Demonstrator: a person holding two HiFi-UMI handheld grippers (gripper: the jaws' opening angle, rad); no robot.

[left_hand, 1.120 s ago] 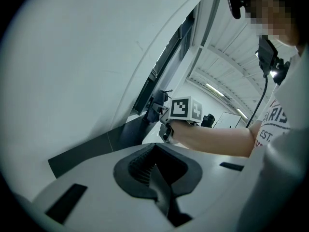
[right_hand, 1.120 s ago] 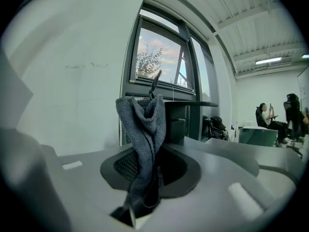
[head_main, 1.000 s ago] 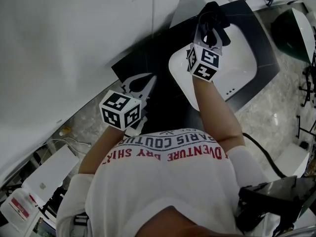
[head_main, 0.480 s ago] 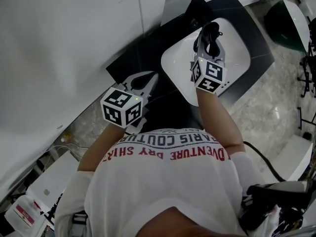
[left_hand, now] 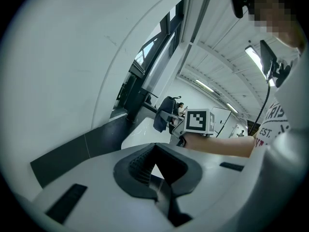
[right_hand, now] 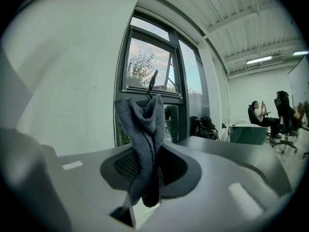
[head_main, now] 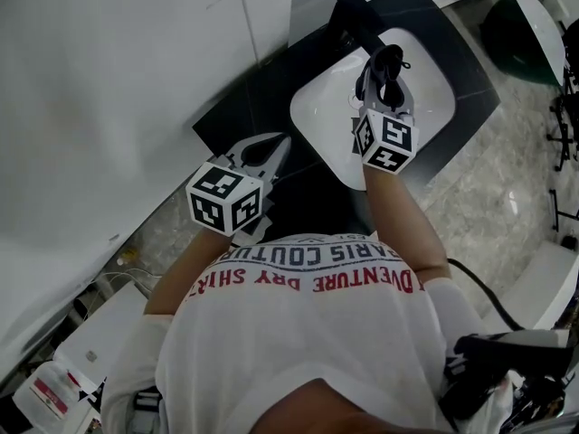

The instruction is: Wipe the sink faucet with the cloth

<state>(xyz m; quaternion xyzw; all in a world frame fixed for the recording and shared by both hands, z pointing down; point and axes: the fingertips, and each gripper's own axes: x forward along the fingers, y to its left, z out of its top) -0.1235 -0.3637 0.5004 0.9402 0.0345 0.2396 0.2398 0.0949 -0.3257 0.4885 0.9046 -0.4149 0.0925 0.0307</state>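
Observation:
A white sink (head_main: 318, 136) is set in a black counter (head_main: 244, 107). The black faucet (head_main: 351, 16) stands at the basin's far edge. My right gripper (head_main: 384, 69) hovers over the basin, short of the faucet, shut on a dark grey cloth (head_main: 391, 56). In the right gripper view the cloth (right_hand: 141, 129) stands bunched up out of the jaws of the right gripper (right_hand: 145, 178). My left gripper (head_main: 271, 148) is shut on nothing above the counter, left of the sink. The left gripper view shows the faucet (left_hand: 131, 100), the hanging cloth (left_hand: 161, 119) and the sink (left_hand: 141, 133) beyond the left gripper (left_hand: 155, 170).
A white wall panel (head_main: 109, 80) runs along the counter's left side. A dark green tub (head_main: 520, 25) sits at the top right on the marble floor (head_main: 488, 188). A white cart (head_main: 81, 342) is at the lower left. A person (right_hand: 256, 112) sits far off.
My right gripper has drawn back from the faucet with the cloth, toward the middle of the basin. The faucet now shows uncovered. The left gripper has hardly moved.

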